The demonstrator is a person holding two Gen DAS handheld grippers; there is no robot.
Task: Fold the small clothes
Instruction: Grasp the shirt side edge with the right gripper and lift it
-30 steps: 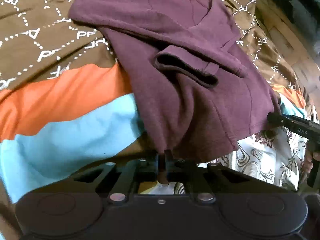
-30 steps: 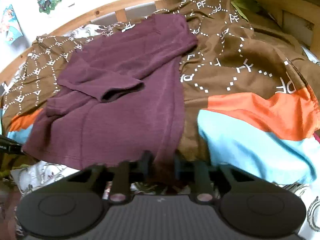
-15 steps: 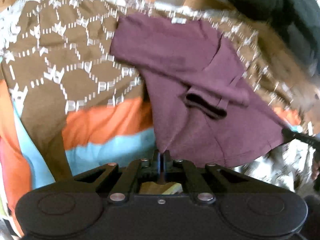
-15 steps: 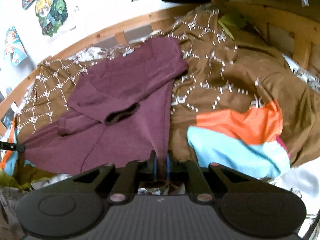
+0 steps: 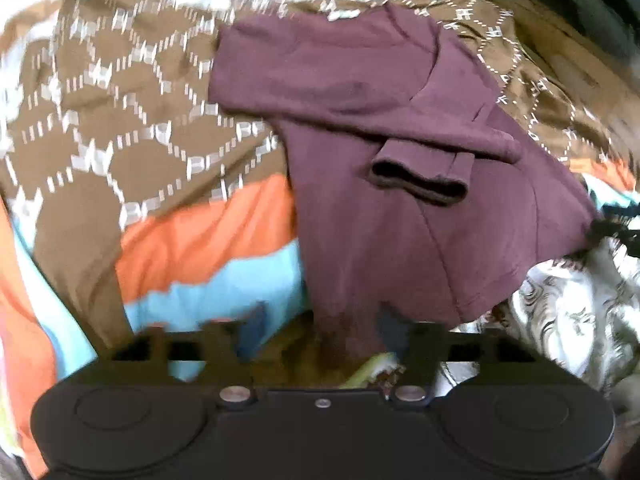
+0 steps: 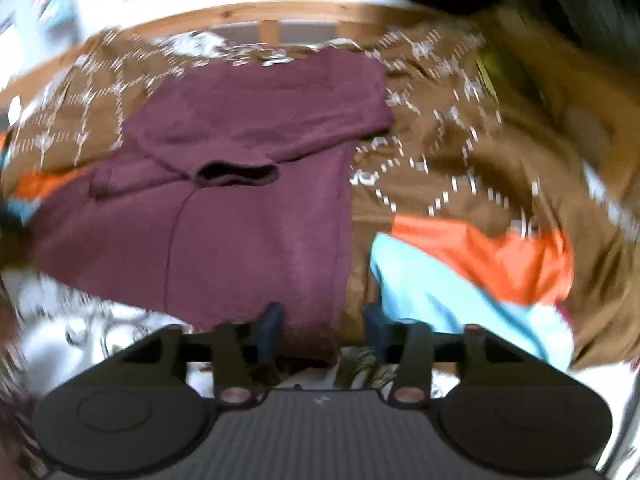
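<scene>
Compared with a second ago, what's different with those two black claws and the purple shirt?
Both let go. The left gripper and the right gripper each pinched a bottom corner of the maroon T-shirt; their jaws have just been opening, and the hem now lies loose between the spread fingers. Both views also pulled back, showing more of the bed. The shirt stays spread on the brown patterned blanket, sleeve folded across its front.

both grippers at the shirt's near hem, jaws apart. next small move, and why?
Probably back both grippers off the hem, then go for the loose sleeve. The left gripper and right gripper have just been opening; each has a corner of the maroon shirt between its jaws, unclamped. The shirt lies spread on the patterned blanket, one sleeve lying across its body.
</scene>
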